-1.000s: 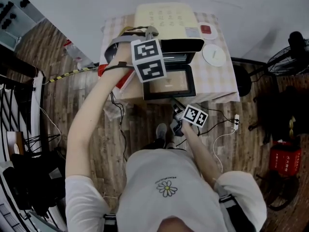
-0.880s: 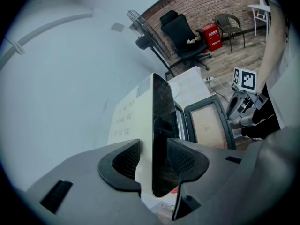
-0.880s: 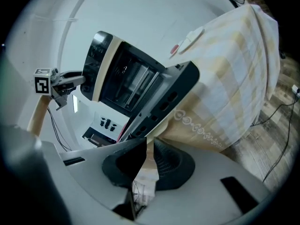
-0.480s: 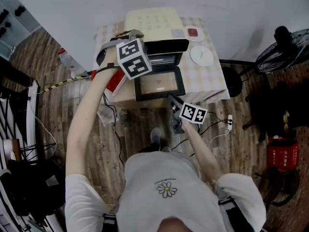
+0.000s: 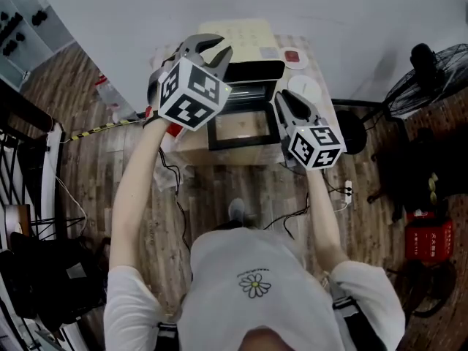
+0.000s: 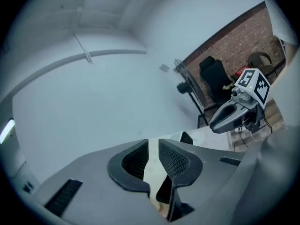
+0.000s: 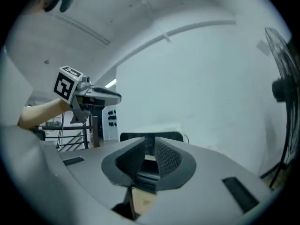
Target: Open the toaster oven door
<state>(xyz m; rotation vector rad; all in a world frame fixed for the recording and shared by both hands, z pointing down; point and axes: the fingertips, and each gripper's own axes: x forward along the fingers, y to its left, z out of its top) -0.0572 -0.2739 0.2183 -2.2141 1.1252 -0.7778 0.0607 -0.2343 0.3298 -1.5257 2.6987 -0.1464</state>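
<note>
Two hand-held grippers are hovering over the toaster oven [image 5: 245, 35], which is sitting at 12 o'clock on the checked table [image 5: 329, 115]. Its glass door [image 5: 241, 129] is lying flat toward 6 o'clock, so we are judging the opening step complete. The left gripper [image 5: 223, 47], at the door's 10 o'clock, has just been closing to a narrow, empty gap. The right gripper [image 5: 285, 97], at 3 o'clock, is staying all but closed on nothing. Next, we are expecting only a clear withdrawal.
</note>
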